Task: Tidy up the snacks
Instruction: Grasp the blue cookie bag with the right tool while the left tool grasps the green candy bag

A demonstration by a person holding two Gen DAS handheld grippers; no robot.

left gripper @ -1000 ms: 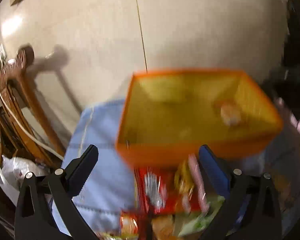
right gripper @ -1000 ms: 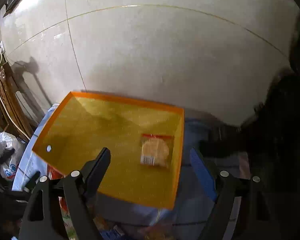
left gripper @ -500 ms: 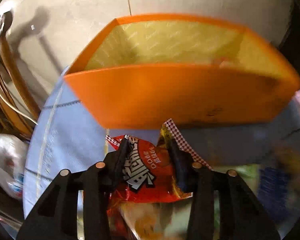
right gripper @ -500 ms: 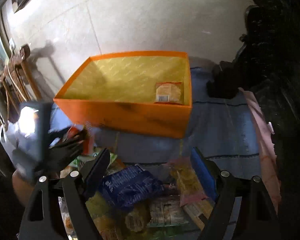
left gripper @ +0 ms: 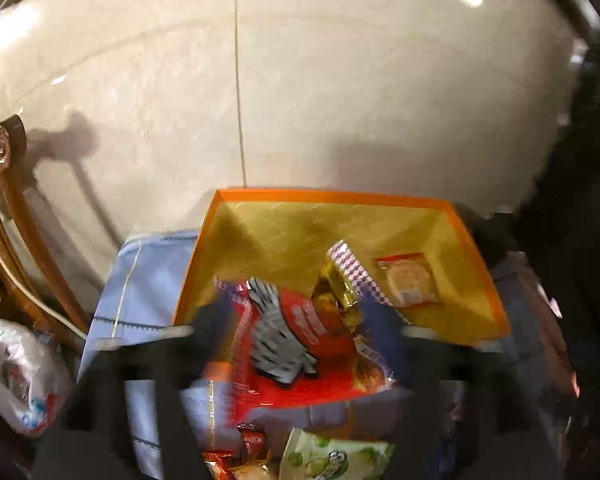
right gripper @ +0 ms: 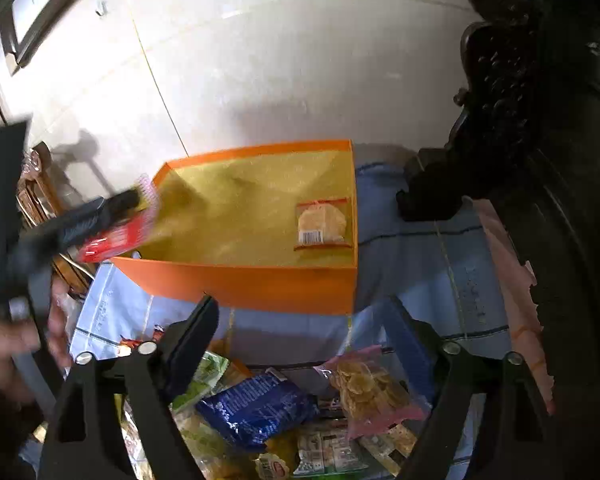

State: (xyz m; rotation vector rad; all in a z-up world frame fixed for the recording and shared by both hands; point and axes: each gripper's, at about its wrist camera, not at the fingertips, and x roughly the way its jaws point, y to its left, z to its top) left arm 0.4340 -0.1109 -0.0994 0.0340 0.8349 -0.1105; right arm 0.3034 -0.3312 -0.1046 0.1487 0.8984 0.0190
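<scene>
An orange box (left gripper: pixel 332 196) with a yellow inside stands on a blue cloth; its near wall (right gripper: pixel 260 284) faces me. One biscuit pack (left gripper: pixel 408 284) (right gripper: pixel 322 226) lies in its right end. My left gripper (left gripper: pixel 296 316) hovers over the box's near left corner, blurred, its jaws opening wide. A red snack bag (left gripper: pixel 300 344) (right gripper: pixel 116 240) with a gold and checkered pack against it hangs between the spread fingers, no longer pinched. My right gripper (right gripper: pixel 302 312) is low in front of the box, its jaws opening with nothing between them, above a pile of snacks.
The pile holds a blue bag (right gripper: pixel 256 408), a pink bag of chips (right gripper: pixel 372 388) and a green bag (left gripper: pixel 332 456). A wooden chair (left gripper: pixel 16 208) and a white plastic bag (left gripper: pixel 16 380) stand left. Dark carved furniture (right gripper: pixel 520 120) rises right. Pale floor tiles lie beyond.
My left gripper shut on the red bag in front of the box, lifted it over the near wall and spread its jaws. My right gripper drew back over the snack pile.
</scene>
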